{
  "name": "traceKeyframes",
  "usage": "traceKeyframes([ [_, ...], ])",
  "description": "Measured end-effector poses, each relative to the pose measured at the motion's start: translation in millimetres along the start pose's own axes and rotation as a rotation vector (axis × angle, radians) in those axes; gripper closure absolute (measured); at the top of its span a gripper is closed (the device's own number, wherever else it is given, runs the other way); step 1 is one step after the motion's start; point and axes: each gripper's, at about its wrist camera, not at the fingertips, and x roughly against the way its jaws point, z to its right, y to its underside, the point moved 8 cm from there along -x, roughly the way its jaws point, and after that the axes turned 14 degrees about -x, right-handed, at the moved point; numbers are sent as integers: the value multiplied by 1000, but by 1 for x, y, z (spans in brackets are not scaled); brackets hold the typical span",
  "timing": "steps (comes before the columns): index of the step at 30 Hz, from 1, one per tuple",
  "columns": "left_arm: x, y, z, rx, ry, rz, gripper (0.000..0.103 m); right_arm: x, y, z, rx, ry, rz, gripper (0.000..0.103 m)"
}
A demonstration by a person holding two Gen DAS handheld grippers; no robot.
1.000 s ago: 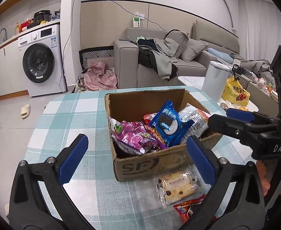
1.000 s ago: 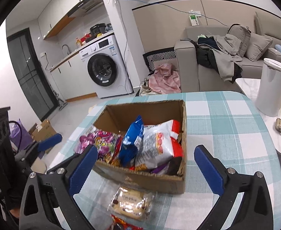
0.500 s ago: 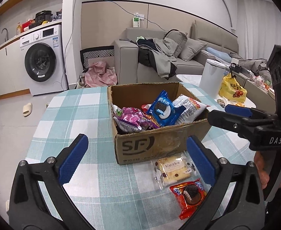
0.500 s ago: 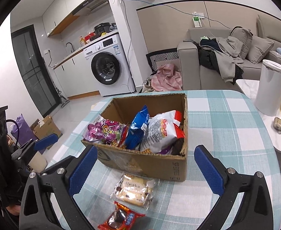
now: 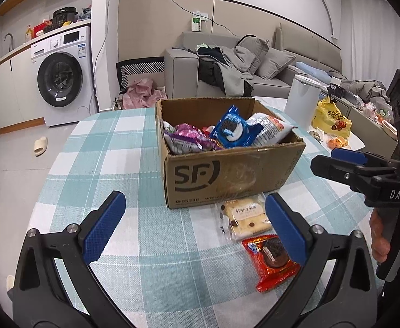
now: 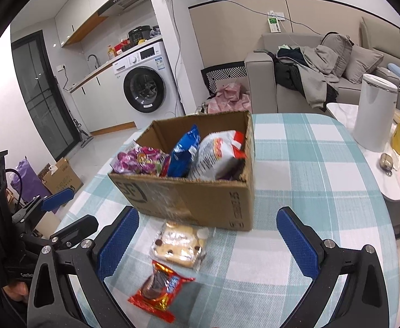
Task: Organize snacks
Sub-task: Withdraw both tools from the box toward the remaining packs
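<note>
A cardboard box [image 5: 235, 175] [image 6: 200, 196] stands on the checked table and holds several snack bags: purple [image 5: 189, 136], blue cookie [image 5: 234, 131], white-and-red [image 6: 216, 155]. In front of it lie a clear-wrapped pastry [image 5: 245, 216] [image 6: 180, 243] and a red chocolate-cookie pack [image 5: 272, 259] [image 6: 159, 287]. My left gripper [image 5: 194, 229] is open and empty, left of both loose packs. My right gripper [image 6: 208, 243] is open and empty, straddling the pastry from above and behind.
A white cylindrical bin [image 6: 374, 112], a yellow bag [image 5: 331, 120] and oranges sit on a side table at the right. A sofa with clothes [image 5: 227, 71] and a washing machine [image 5: 60, 82] stand beyond the table. The table edge curves near on both sides.
Both grippers have pulled back and down from the box, so it looks farther away. The pastry and the red pack have come fully into view. Both grippers stay open.
</note>
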Motion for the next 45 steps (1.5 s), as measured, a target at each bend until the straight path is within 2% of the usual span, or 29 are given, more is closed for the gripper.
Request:
traceKeyframes([
  [14, -9, 23, 18, -15, 19, -43, 1, 1, 34, 27, -24, 34, -51, 0],
  [21, -18, 32, 14, -32, -10, -68, 1, -14, 48, 29, -30, 52, -102, 0],
  [35, -26, 39, -2, 2, -15, -85, 1, -54, 96, -7, 68, 33, -252, 0],
  [45, -30, 43, -7, 20, -16, -95, 1, -66, 112, -17, 89, 36, -280, 0],
])
